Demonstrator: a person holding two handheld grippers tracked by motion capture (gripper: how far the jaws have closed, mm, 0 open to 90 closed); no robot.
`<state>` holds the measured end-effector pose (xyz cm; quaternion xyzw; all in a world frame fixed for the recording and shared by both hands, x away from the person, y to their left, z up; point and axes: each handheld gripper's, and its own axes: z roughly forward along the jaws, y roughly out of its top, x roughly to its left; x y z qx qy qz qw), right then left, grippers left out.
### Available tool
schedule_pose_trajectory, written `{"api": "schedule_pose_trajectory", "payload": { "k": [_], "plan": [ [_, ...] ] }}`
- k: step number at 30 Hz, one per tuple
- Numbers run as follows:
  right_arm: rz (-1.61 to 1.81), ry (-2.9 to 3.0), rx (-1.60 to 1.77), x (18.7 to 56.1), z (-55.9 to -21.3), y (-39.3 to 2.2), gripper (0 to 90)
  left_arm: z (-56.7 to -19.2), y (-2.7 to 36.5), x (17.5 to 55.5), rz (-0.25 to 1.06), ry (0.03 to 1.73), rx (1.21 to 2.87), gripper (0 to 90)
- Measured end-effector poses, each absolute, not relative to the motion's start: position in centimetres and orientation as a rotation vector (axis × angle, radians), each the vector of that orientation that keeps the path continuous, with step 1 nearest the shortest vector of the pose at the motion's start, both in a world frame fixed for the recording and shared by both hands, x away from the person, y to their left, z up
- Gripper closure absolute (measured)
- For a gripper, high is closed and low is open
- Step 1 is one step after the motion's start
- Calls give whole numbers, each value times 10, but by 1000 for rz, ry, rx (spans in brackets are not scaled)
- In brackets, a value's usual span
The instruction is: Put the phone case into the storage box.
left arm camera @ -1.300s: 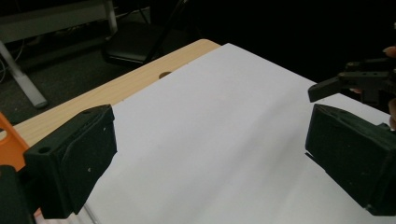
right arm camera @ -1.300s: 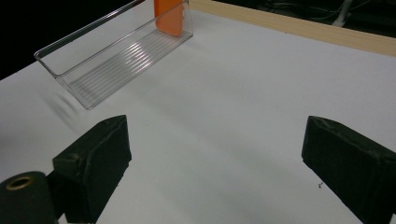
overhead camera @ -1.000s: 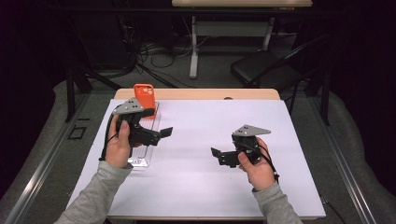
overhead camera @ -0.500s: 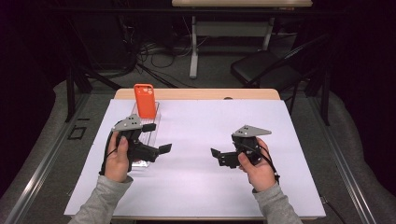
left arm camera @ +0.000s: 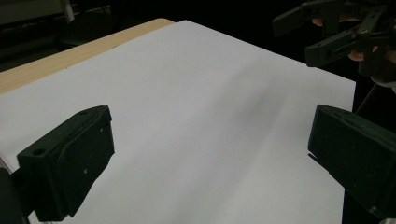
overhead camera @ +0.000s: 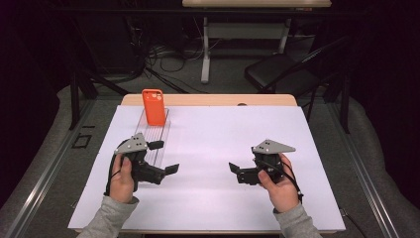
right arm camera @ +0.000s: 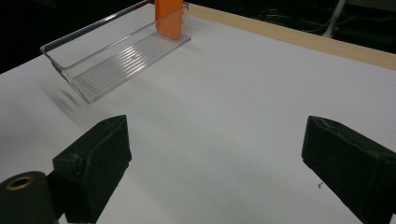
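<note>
Both hand-held grippers, left [overhead camera: 166, 162] and right [overhead camera: 233, 167], gape empty beside clear tray [overhead camera: 157, 139] holding orange phone [overhead camera: 154, 106].

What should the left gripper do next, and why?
Probably swing the left gripper toward the orange phone, which leans upright at the far end of the clear tray. Its jaws are open and empty over bare white paper, pointing at the right gripper instead; that one is open and empty too.

Bright tabletop, dark surroundings, soft focus
</note>
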<state>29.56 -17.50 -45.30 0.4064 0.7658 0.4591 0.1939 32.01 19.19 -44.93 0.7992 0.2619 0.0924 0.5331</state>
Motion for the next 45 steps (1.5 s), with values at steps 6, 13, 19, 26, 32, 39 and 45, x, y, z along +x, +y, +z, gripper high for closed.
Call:
{"api": "schedule_pose_trajectory", "payload": {
  "k": [6,13,19,26,32,39,45],
  "plan": [
    [1274,2135,1145,287,-458,-183,75,-456,200,316,237,624,1898,5],
    [1254,2125,1150,278,-469,-193,75,-464,208,311,248,647,1891,5],
    [1239,2113,1176,272,-478,-202,76,-472,214,308,254,673,1886,5],
    [1219,2102,1210,270,-489,-211,86,-483,220,304,275,690,1886,6],
    [1215,2098,1220,268,-495,-214,86,-488,224,302,282,691,1876,6],
    [1212,2103,1204,266,-498,-213,86,-490,227,301,284,688,1858,6],
    [1201,2094,1202,267,-504,-214,86,-492,230,302,284,694,1841,6]
  ]
}}
